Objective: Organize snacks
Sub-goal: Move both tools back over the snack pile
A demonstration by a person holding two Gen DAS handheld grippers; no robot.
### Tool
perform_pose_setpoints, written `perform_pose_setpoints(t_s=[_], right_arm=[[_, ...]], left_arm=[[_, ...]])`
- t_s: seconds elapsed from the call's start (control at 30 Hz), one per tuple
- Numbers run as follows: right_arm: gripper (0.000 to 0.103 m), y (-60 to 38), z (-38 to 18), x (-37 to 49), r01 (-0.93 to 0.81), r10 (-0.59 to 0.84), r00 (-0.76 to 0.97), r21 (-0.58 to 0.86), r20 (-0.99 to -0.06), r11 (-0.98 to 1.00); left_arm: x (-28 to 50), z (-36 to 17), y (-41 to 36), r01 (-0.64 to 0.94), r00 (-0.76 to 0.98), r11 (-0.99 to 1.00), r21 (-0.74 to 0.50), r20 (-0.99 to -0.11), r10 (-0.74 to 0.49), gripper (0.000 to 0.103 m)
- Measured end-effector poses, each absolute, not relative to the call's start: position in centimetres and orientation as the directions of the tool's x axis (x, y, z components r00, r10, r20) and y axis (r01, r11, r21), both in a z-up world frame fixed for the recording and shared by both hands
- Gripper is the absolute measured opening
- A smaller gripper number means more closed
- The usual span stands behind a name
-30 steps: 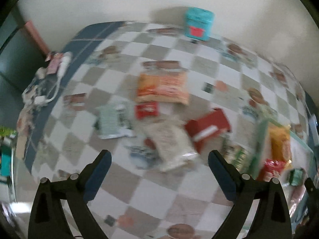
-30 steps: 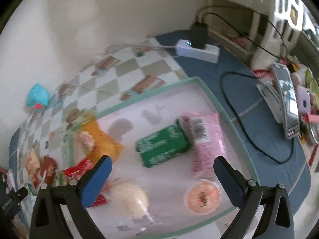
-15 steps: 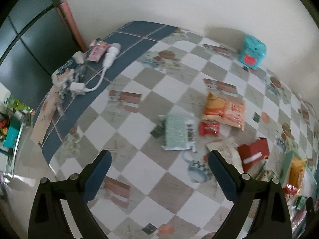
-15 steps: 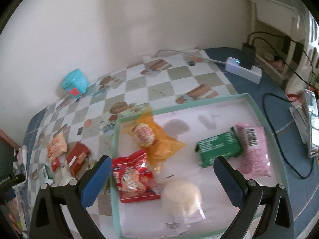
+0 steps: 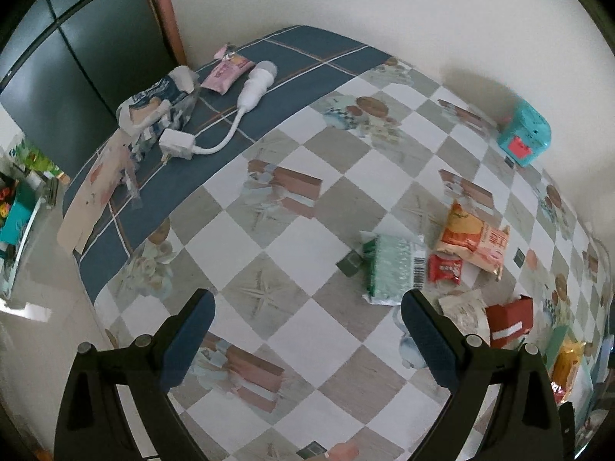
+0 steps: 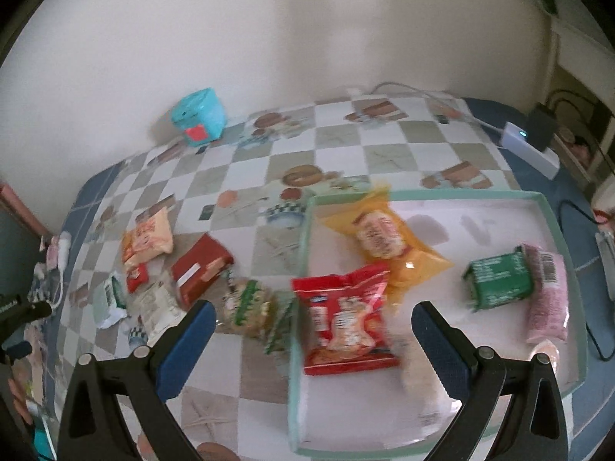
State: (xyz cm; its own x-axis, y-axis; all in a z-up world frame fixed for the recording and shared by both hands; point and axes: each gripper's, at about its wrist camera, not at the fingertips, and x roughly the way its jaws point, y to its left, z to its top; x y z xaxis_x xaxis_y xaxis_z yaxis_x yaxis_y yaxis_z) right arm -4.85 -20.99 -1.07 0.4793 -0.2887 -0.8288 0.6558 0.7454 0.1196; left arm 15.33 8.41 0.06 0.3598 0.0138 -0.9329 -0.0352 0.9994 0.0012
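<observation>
On the right half of the right wrist view, a shallow tray [image 6: 555,226] with a mint-green rim, holding a yellow snack bag [image 6: 378,236] at the far left, a red snack bag [image 6: 342,319] nearer, a green packet [image 6: 499,280] touching a pink packet [image 6: 547,296] at the right. Just beside the tray's left rim, a clear bag with a green label [image 6: 250,305]. Farther left, loose on the cloth: a red box [image 6: 201,269], an orange bag [image 5: 472,240], a small red sachet [image 5: 445,268], a pale green packet [image 5: 396,269] and a white wrapper [image 5: 463,307], bunched close together.

Right gripper [image 6: 307,345] spread wide above the tray's near left corner, gripping nothing. Left gripper [image 5: 303,340] likewise spread, empty, above bare checks left of the loose snacks.

Underneath everything, a tablecloth [image 5: 307,238] of white and grey-beige checks with printed seaside motifs, bordered in dark blue. Against the far wall, a teal box [image 6: 200,117] with a red patch. At the far left end, on the blue border, a white plug and cable [image 5: 215,130], a pink sachet [image 5: 226,71] and crumpled wrappers [image 5: 153,101]. At the far right end, a white power strip [image 6: 528,150] with a black adapter. Beyond the table, a plain cream wall [image 6: 269,38] and, at the left, dark cabinet doors [image 5: 88,61] beside a reddish post.
</observation>
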Motion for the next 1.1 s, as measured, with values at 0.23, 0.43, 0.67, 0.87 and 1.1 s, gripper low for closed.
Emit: perform_pose_setpoints(t_s=[0.23,0.43,0.67,0.87,1.1], right_arm=[[0.103,-19.4,-1.8,-2.3,0.629,-0.23,0.484,0.153,-0.844,0.762],[0.103,-17.8,-2.2,-0.1,0.598,-0.215,0.476,0.136,-0.853,0.79],[0.103,-14.8,-3.0,3.2,0.517,-0.187,0.475,0.101,-0.86,0.85],[0.103,-12.2,-5.0,6.5,0.441,-0.127,0.451,0.097,-0.884,0.892],[0.091,-9.8,-6.6,8.8,0.362,-0.088,0.435,0.084,-0.896,0.929]], left_arm=[[16.2,-1.1,9.6,-0.061,0.328,0.998,-0.014,-0.945,0.007,0.098],[17.0,-1.9,9.7,-0.064,0.306,0.997,-0.047,-0.952,-0.025,0.098],[18.3,-3.1,8.9,-0.042,0.257,0.994,-0.1,-0.962,-0.086,0.098],[19.8,-4.2,8.6,-0.013,0.218,0.995,-0.103,-0.971,-0.098,0.098],[20.9,-5.6,8.7,-0.013,0.175,0.992,-0.129,-0.977,-0.125,0.098]])
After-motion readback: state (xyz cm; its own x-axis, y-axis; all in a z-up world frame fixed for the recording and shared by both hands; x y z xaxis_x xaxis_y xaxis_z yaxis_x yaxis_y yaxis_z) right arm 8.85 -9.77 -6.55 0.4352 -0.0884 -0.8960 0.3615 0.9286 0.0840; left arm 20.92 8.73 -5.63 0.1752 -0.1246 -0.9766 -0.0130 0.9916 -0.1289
